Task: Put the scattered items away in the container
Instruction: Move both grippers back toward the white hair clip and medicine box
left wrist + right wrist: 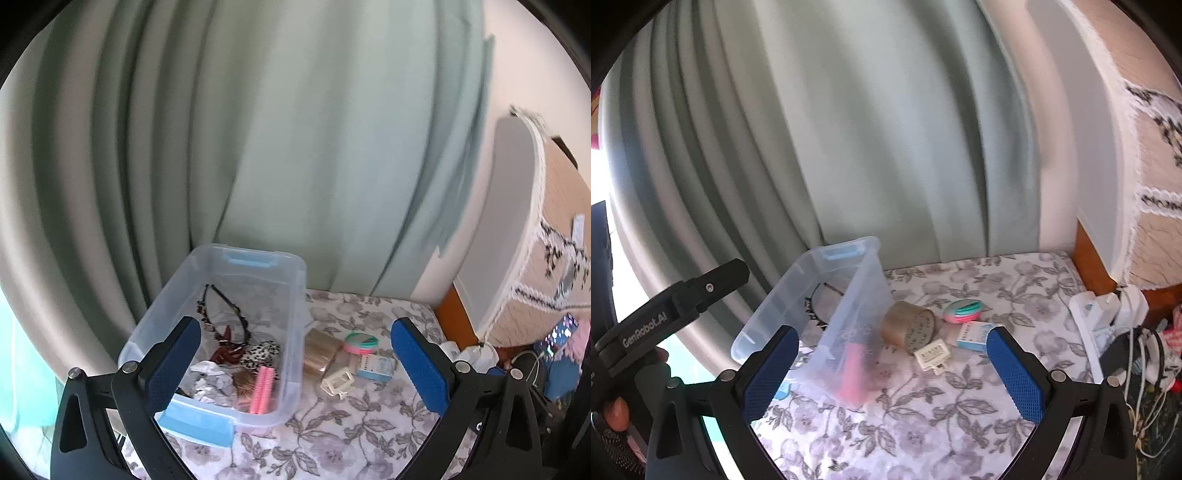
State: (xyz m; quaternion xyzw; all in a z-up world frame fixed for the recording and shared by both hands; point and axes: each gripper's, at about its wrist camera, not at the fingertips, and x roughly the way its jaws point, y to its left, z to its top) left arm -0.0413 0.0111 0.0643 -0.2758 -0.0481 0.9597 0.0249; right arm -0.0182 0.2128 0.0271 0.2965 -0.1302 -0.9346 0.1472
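Soft daylight fills the room, and it is bright enough to see everything. The strongest light comes from the left, where a white patch past the curtain (849, 129) is washed out in the right wrist view. The curtain folds look smeared and blurry in both views. The clear plastic box (295, 295) has small shiny spots along its rim. Shadows on the flowered cloth (923, 406) are faint and soft. Both pictures are round like a fish's eye, with black corners. Straight things bend near the edges, and the white board (509, 221) at the right curves and looks fuzzy.
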